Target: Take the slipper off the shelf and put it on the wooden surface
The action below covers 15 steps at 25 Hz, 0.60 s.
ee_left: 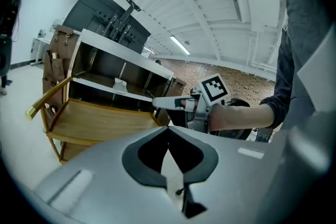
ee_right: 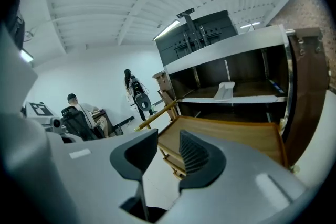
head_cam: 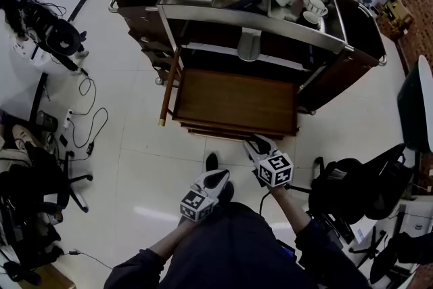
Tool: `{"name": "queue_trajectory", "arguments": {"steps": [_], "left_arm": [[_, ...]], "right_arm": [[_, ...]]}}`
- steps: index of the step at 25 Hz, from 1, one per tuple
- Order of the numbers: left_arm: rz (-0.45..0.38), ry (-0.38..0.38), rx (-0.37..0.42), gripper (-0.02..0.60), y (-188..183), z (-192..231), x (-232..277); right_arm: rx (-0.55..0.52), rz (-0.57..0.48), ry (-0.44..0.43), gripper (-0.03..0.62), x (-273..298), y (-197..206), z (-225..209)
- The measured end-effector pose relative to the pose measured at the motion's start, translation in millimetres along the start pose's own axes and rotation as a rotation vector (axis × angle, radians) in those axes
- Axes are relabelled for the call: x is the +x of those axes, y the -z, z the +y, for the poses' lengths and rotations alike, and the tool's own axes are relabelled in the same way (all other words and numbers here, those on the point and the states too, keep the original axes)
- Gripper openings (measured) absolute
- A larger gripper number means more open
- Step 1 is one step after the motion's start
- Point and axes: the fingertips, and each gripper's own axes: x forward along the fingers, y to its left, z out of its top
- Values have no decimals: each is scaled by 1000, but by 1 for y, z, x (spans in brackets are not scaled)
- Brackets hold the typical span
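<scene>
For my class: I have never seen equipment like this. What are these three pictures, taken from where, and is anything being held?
No robot here: a person holds a two-jaw gripper in each hand. One picture comes from a camera on the person's head, looking down; the other two from cameras riding on the grippers. The left gripper has its jaws together, the right gripper has them apart; neither holds anything. Ahead stands a cart: a pale slipper lies on its shelf, and the wooden surface below it is bare.
</scene>
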Motion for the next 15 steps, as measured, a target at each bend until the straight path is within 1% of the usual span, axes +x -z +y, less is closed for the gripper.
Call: {"name": "queue_trajectory", "arguments": {"steps": [2,5,7,11,12,15], "left_arm": [[2,-14,-25,17,0,15,1],[-2,-14,-98,17,-1,36,8],[-4,-12,-129,17,-4,52,12],[-22,-5,-172,17,-19,85,22],[-20,-2,-179,17,-23,92,25],[-17,-5,-192,17,-36,114,33]], "right_arm": [[-39,12,10,115,30,-17,-24],[-99,39,49,115,80,-44,-72],[-138,56,89,114,117,-63,-107],[-269,118,182,125,197,-100,-177],[-267,133,208,135,215,-108,-197],[-183,151,298,140,263,-136,-257]]}}
